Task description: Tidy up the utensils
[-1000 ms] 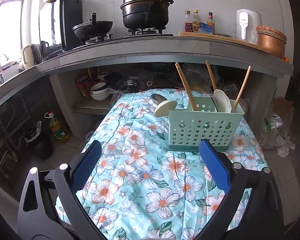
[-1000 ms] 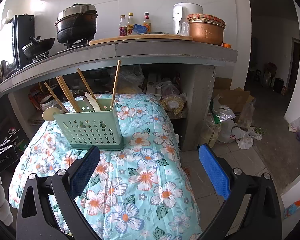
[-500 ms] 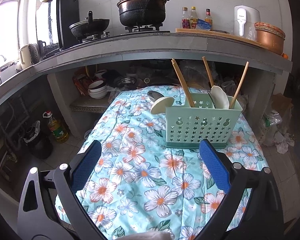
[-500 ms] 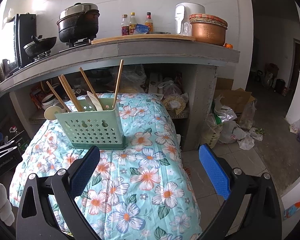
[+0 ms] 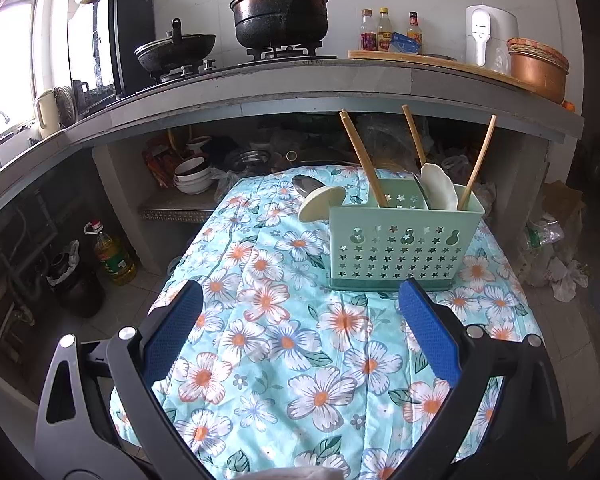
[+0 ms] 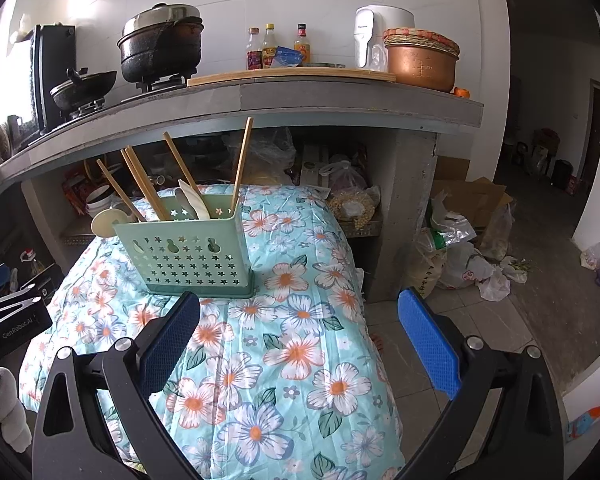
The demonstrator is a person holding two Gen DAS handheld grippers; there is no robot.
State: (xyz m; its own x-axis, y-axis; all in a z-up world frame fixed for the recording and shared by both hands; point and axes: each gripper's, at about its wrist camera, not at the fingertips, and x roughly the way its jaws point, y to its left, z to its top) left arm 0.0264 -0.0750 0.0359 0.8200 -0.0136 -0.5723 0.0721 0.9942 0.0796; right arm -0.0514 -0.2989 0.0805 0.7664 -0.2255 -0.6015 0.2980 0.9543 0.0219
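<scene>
A mint green utensil holder [image 5: 404,240] with star holes stands on the floral cloth table [image 5: 268,320]; it also shows in the right wrist view [image 6: 188,254]. Wooden chopsticks [image 5: 364,160] and a white spoon [image 5: 438,190] stand in it. A cream round spoon head [image 5: 320,208] and a metal spoon [image 5: 304,186] lie just left of it. My left gripper [image 5: 300,328] is open and empty, in front of the holder. My right gripper [image 6: 300,336] is open and empty, over the table's right edge.
A concrete counter [image 5: 300,84] behind the table carries a black pot [image 5: 280,8], a wok, bottles and a copper pot [image 6: 420,62]. Bowls [image 5: 192,176] sit on a shelf below. An oil bottle [image 5: 114,256] and bags [image 6: 460,256] stand on the floor.
Both grippers have drawn back a little from the holder, which looks slightly smaller and farther. Nothing on the table has moved.
</scene>
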